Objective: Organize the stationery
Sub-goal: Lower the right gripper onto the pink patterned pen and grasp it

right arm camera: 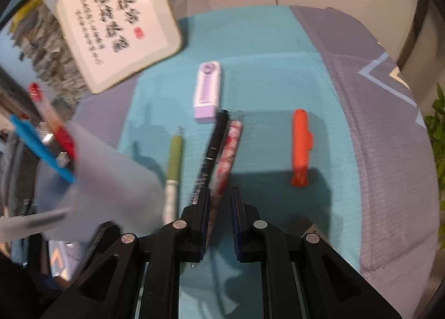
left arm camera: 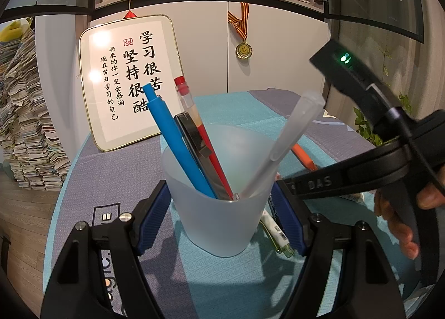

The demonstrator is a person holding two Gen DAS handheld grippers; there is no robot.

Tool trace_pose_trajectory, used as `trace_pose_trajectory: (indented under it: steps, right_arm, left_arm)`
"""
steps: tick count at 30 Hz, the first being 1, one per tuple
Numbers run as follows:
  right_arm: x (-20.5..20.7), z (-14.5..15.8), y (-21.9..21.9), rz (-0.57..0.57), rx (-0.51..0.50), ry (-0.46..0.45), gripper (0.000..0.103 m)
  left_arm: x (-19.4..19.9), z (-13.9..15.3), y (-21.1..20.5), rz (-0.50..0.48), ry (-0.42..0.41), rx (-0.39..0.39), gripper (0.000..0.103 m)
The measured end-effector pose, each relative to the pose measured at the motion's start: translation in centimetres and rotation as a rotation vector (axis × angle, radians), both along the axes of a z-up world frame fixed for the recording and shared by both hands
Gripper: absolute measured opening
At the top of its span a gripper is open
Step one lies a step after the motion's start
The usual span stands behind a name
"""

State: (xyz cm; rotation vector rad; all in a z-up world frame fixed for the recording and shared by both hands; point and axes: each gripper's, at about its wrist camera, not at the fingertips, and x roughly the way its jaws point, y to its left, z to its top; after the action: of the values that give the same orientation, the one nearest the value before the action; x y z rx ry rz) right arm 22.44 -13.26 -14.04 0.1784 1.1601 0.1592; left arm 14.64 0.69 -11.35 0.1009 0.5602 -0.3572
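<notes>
A frosted plastic cup [left arm camera: 222, 207] stands on the teal mat, and my left gripper [left arm camera: 219, 193] is shut on its sides. Inside it lean a blue pen [left arm camera: 172, 135], a red pen [left arm camera: 194, 124], a black clip-like item [left arm camera: 194, 140] and a translucent white pen [left arm camera: 286, 140]. My right gripper [right arm camera: 221, 193] is shut, holds nothing and points steeply down over the mat. Just beyond its tips lie a black pen [right arm camera: 214, 146] and a pink patterned pen [right arm camera: 229, 149] side by side. A green pen [right arm camera: 174, 157], a purple eraser case [right arm camera: 208, 90] and an orange marker [right arm camera: 301, 146] lie nearby.
A framed calligraphy board [left arm camera: 130, 79] leans against the white cabinet behind the mat. A medal [left arm camera: 244, 50] hangs on the cabinet door. A tall paper stack [left arm camera: 25, 124] stands at the left. A person's hand [left arm camera: 400, 224] is at the right, and a plant [right arm camera: 438, 124] beyond the table's edge.
</notes>
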Motion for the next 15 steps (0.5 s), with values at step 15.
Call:
trace_pose_trajectory:
  steps: [15]
  right_arm:
    - [-4.7, 0.7, -1.3, 0.135, -0.082, 0.013, 0.012]
  left_arm:
    - [0.0, -0.1, 0.0, 0.000, -0.001, 0.002, 0.075]
